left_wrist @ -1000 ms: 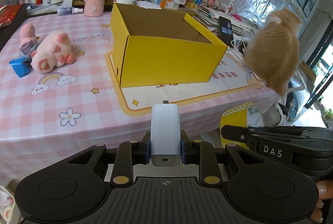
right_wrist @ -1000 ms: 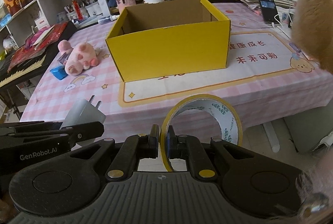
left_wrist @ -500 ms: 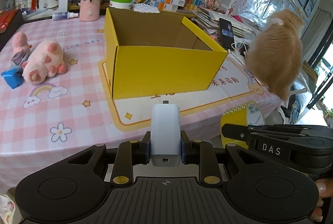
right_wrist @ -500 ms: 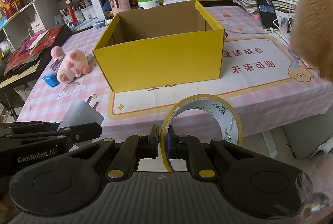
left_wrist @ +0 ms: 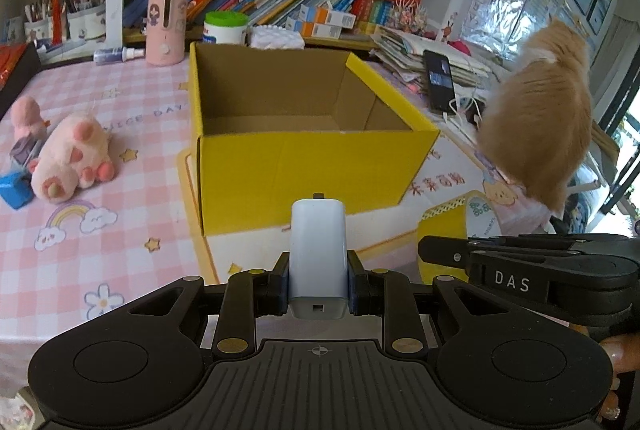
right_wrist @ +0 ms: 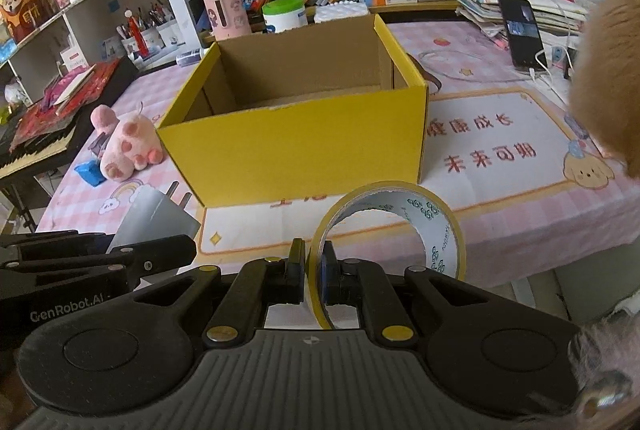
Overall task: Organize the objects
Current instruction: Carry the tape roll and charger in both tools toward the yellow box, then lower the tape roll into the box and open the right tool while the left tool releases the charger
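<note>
Pink checked table [left_wrist: 120,262] is holding the yellow box [left_wrist: 304,166] at twelve o'clock, empty; I'm gripping the charger [left_wrist: 318,250] in the left gripper [left_wrist: 318,288], tape roll [right_wrist: 394,226] in the right gripper [right_wrist: 314,280], neither boxed yet

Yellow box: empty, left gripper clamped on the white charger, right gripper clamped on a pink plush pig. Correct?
Not quite. The right gripper is clamped on the roll of tape, as the right wrist view shows; the pink plush pig lies on the tablecloth. The yellow box looks empty, and the left gripper grips the white charger.
</note>
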